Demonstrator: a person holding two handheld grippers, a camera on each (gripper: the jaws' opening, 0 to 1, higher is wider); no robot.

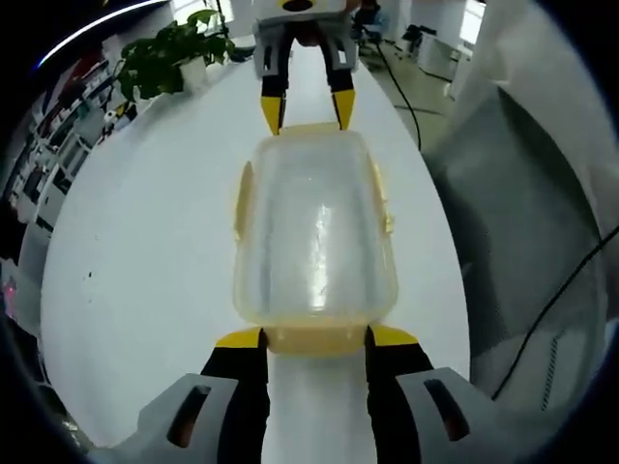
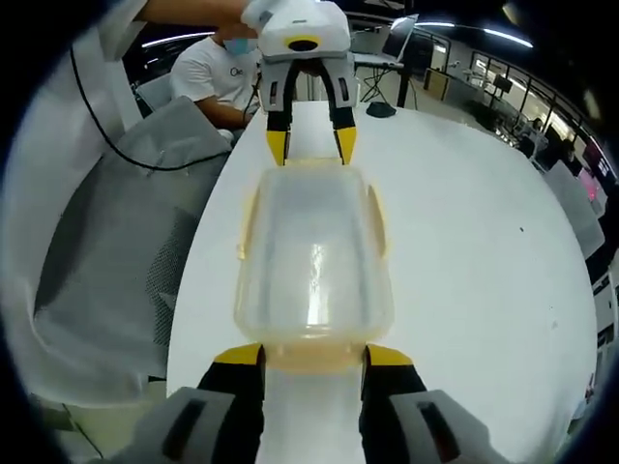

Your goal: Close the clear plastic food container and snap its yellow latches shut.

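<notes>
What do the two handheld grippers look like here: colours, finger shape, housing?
Both match. The left gripper has two black fingers with yellow tips, rising from grey moulded shells with slotted openings. The right gripper has the same build. Seen from across in the left gripper view, it carries a white-grey housing, and its black fingers narrow to pointed yellow tips.

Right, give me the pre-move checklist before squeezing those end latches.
1. Lid seated on the clear plastic food container: ok, it sits on top and looks level.
2. Left gripper straddling the near end latch: ok, jaws open either side.
3. Right gripper straddling the opposite end latch: ok, jaws open.
4. Side latches snapped down: cannot tell; they look flared out.
5. End latches already snapped: cannot tell.
6. Container sitting flat on the white table: ok.
</notes>
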